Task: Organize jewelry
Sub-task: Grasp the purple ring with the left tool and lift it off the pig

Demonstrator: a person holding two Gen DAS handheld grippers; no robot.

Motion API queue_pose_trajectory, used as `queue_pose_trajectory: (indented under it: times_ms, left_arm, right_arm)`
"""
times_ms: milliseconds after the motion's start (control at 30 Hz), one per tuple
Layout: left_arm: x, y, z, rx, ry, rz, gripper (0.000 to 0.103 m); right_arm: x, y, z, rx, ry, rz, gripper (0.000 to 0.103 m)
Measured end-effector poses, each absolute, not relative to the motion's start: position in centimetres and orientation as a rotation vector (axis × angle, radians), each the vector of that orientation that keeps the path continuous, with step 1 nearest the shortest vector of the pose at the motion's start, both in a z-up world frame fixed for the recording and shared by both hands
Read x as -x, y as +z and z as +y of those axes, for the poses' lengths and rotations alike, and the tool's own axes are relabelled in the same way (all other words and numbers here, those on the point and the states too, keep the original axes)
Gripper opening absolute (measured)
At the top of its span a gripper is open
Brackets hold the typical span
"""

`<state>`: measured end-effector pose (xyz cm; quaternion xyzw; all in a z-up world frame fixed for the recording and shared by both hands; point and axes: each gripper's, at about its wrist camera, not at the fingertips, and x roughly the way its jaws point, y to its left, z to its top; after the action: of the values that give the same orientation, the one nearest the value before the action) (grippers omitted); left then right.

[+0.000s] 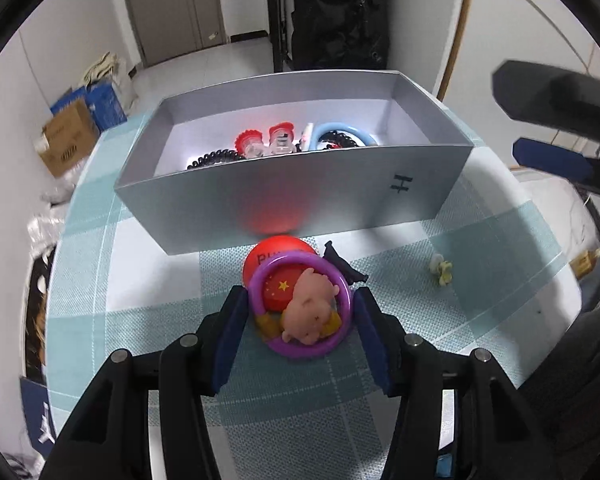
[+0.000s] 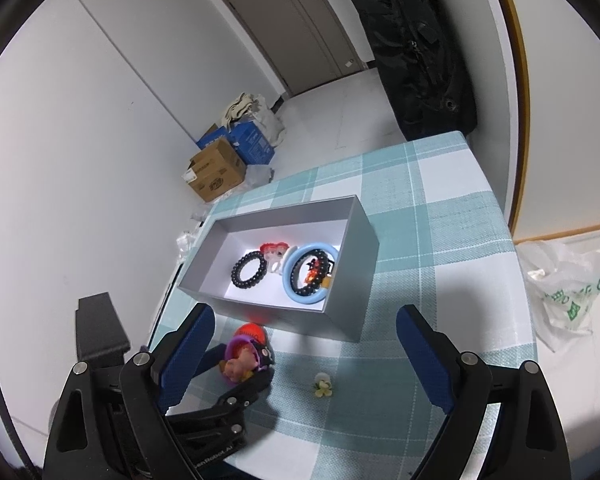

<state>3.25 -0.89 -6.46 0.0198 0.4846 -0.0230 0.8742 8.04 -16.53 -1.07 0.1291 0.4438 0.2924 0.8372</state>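
Right now the left gripper (image 1: 300, 312) is clasping a purple ring (image 1: 300, 304) with a pink figure
Grey box (image 1: 292, 200) is blocking ahead, a red ball (image 1: 278, 256) touching it; the right gripper (image 2: 304, 340) is hanging released over the desk (image 2: 420, 240), near a small flower (image 2: 323, 387)

A home room: checked tablecloth (image 2: 440, 208), interior door (image 2: 284, 20), cardboard boxes (image 2: 216, 172) (floor clutter) by the wall.

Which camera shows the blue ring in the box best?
Right wrist view: it looks down into the grey box, showing the whole blue ring. The left wrist view shows only its top arc above the box wall.
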Motion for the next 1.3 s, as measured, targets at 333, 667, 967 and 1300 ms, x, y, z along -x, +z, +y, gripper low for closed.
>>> queue_pose_trajectory:
  times_ms: [333,667,967,1300]
  left_arm:
    - [-2.8,-5.1,-0.5,0.069,-0.130,0.990,0.045]
    - [-3.1,-3.7,1.9,0.281,-0.169,0.941,0.044]
    - [-3.1,-1.1,5.0,0.431,-0.163,0.832,0.044]
    - [-2.6,-0.2,6.9,0.492,-0.166,0.784,0.044]
  right_arm:
    - [-8.0,-1.3,-16.5,-0.278,0.605,0.955,0.093]
    - [-8.1,-1.8,-16.4,-0.267,0.586,0.981,0.093]
    - [-7.0,-2.8,-14.0,-0.171,0.679,1.051,0.093]
    - [-3.4,-5.1,-7.0,0.147,0.869,1.120,0.091]
